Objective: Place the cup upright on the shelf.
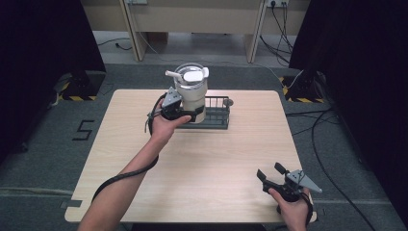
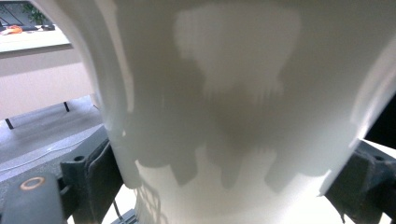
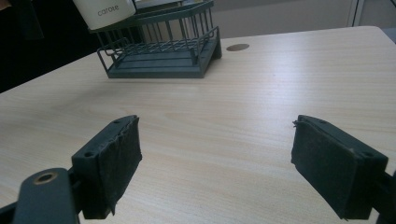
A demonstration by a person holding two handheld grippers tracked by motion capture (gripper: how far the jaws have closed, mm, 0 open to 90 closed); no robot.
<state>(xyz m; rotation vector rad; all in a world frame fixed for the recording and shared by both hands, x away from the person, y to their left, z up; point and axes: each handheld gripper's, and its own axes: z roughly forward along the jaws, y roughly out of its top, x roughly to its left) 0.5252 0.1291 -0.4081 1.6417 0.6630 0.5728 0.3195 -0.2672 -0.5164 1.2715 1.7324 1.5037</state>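
A cream tumbler with a lid and a straw stands upright over the left end of a dark green wire rack at the back of the table. My left gripper is shut on the tumbler's lower body. In the left gripper view the tumbler's wall fills the space between the two pads. Whether its base touches the rack I cannot tell. My right gripper is open over the table's front right, with nothing between its pads. From there I see the tumbler's base and the rack.
The pale wooden table has a round cable hole just right of the rack. Black curtains stand on both sides, and cables lie on the grey floor at the right. Desk legs rise behind the table.
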